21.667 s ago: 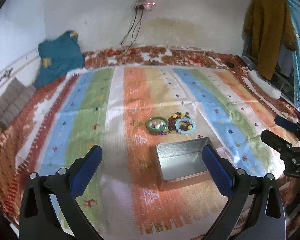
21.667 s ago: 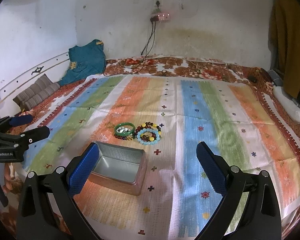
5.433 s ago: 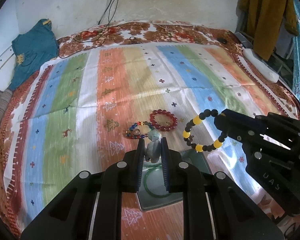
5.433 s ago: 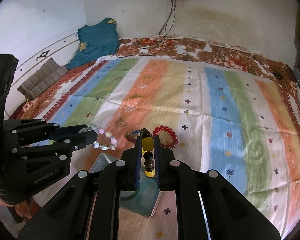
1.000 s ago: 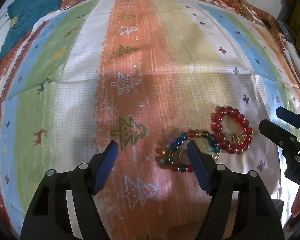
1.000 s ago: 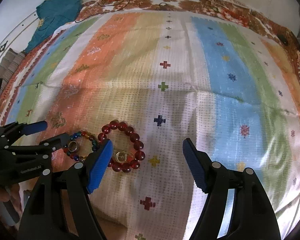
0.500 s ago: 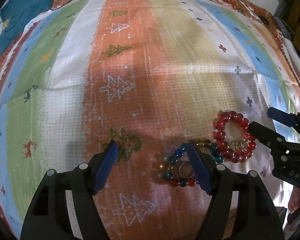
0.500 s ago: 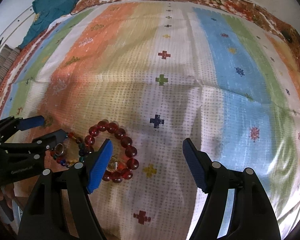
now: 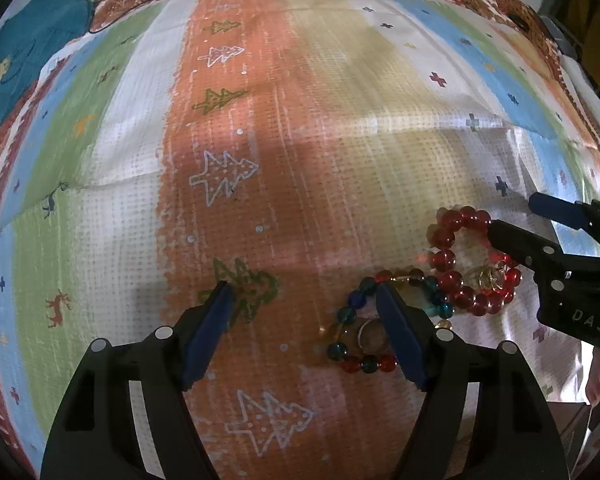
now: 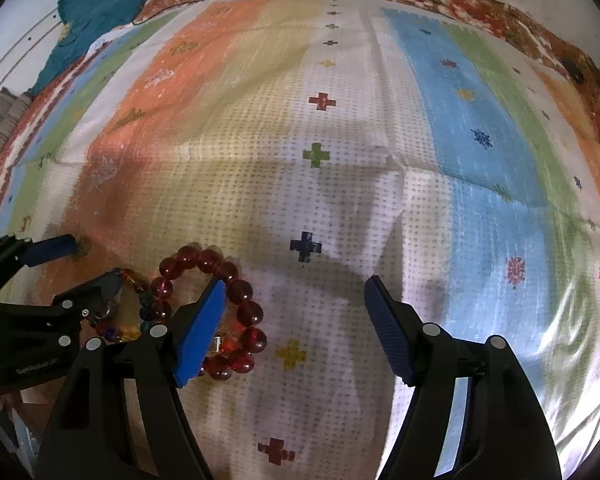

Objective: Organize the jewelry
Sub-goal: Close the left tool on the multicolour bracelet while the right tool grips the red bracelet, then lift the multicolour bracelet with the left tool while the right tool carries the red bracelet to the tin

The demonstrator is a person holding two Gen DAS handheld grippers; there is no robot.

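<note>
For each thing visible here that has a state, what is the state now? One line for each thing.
Left gripper: open, holding nothing, one finger inside the multicoloured bracelet.
Right gripper: open, holding nothing, one finger inside the red bracelet.
Red round-bead bracelet: lying flat on the cloth, not gripped.
Multicoloured glass-bead bracelet: lying flat, touching the red one.
Small metal ring: lying inside the multicoloured bracelet.
Striped woven cloth: spread out, with slight creases.
</note>
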